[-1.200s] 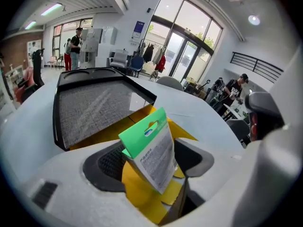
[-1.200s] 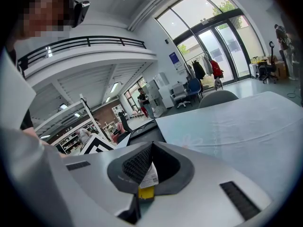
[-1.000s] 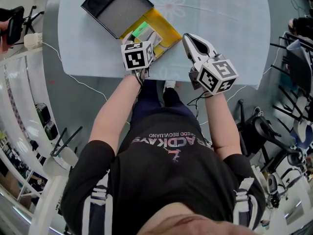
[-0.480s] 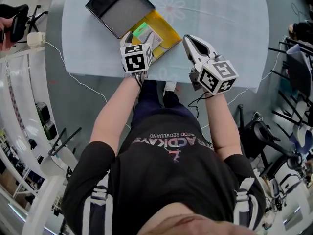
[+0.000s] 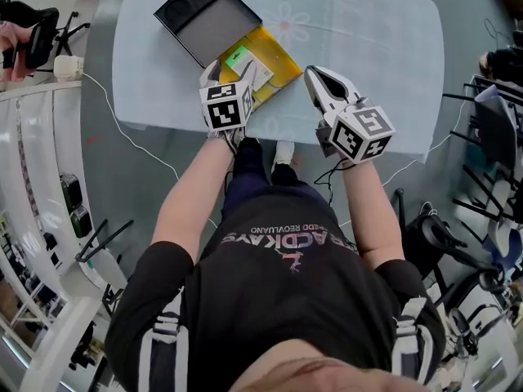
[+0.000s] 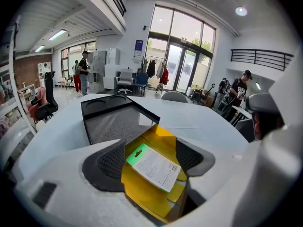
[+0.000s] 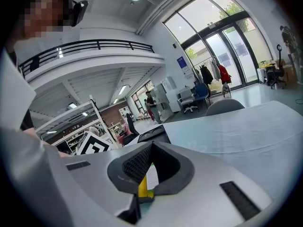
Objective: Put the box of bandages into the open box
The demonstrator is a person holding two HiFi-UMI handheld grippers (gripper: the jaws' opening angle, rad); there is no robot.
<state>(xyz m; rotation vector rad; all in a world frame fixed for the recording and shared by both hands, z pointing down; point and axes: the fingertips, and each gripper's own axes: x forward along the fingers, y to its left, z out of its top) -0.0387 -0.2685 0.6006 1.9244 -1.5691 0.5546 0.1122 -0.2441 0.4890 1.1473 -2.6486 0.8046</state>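
The open box [image 5: 276, 62] has a yellow inside and a black lid [image 5: 204, 15] folded back on the pale blue table [image 5: 368, 31]. The white bandage box [image 5: 239, 58] with a green end lies flat inside it. My left gripper [image 5: 233, 69] hovers over the box's near end with its jaws apart. In the left gripper view the bandage box [image 6: 154, 167] rests on the yellow floor [image 6: 139, 195] beyond the open left gripper [image 6: 149, 157]. My right gripper [image 5: 314, 71] hangs to the right of the box, shut and empty. The right gripper [image 7: 150, 148] shows its pads meeting.
The person stands at the table's near edge [image 5: 286, 133]. A white cable [image 5: 122, 109] trails from the left over the grey floor. Chairs and stands [image 5: 490, 113] crowd the right side. People stand far off [image 6: 83, 70] in the hall.
The left gripper has drawn back a little toward the person, away from the bandage box, which stays in the yellow box. The right gripper has hardly moved.
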